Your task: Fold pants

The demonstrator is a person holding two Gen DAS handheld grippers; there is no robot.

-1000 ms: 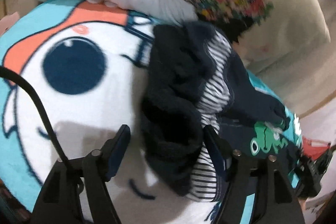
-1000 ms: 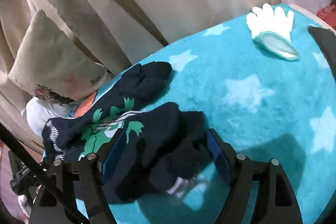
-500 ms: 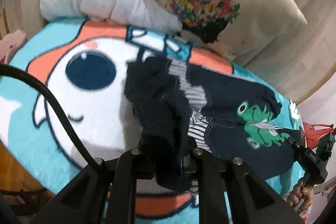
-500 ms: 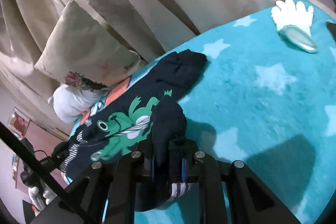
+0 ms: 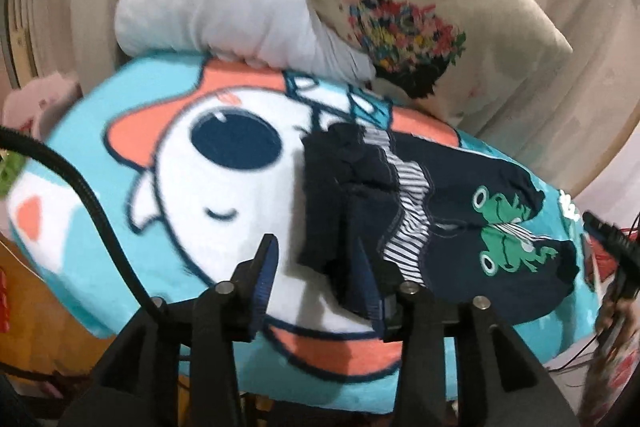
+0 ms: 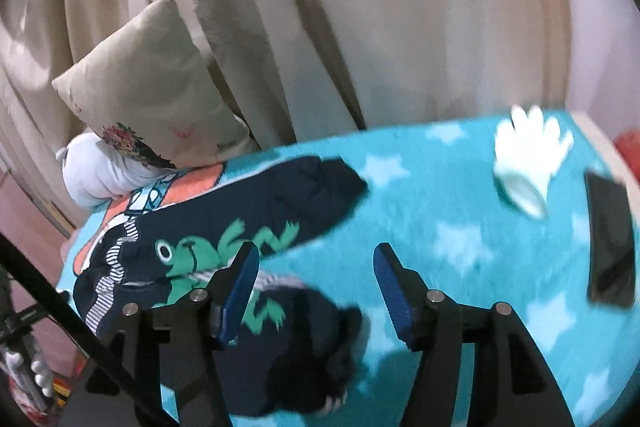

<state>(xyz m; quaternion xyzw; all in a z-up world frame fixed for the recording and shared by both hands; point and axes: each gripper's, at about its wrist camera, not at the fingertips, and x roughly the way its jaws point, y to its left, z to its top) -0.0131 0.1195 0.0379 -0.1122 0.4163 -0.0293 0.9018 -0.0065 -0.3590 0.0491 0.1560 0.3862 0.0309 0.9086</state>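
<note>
Navy pants (image 5: 448, 211) lengthwise across blanket (image 5: 120, 227)

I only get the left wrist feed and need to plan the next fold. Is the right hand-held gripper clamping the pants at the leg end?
Observer: No. The right hand-held gripper is open and clamps nothing.
Operator: How do the legs lie there?
Observer: The far leg of the frog-print pants lies stretched out on the starred blanket. The near leg is bunched in a heap just below the open fingers.
Operator: Anything else on that side?
Observer: A white glove and a dark flat device lie on the blanket, both apart from the pants.
</note>
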